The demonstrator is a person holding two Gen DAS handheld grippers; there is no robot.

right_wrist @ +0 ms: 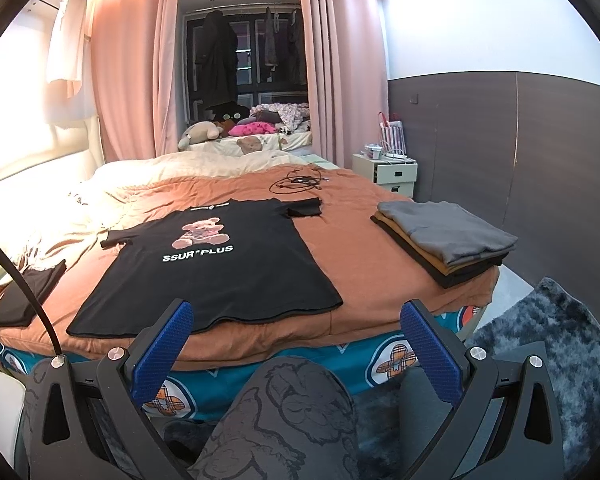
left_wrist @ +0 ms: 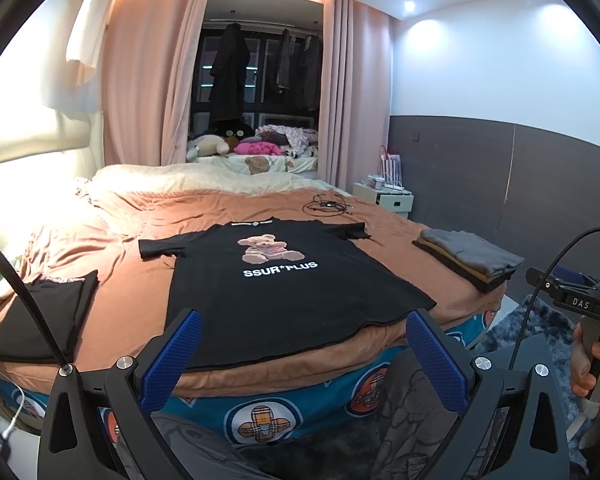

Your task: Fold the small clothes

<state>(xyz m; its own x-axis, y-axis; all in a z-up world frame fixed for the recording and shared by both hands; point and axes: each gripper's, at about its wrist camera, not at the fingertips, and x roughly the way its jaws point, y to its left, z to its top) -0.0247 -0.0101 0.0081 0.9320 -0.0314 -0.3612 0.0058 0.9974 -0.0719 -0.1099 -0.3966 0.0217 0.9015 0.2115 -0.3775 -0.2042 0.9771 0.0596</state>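
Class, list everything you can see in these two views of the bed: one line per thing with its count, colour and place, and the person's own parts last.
T-shirt: one, black with bear print, spread flat mid-bed.
Folded stack: one, grey on top, tan and dark below, right edge of bed.
Folded black garment: one, left side of bed.
Cable: one tangle, black, beyond the T-shirt.
Bedspread: one, orange-brown, covering the bed.
Curtains: pink, flanking the dark window.
Nightstand: one, white, right of bed.
Rug: one, grey, shaggy, floor at right.
Left gripper: blue fingers, open, at the T-shirt hem.
Right gripper: blue fingers, open, near bed edge.
Hand: one, holding the right gripper's handle.
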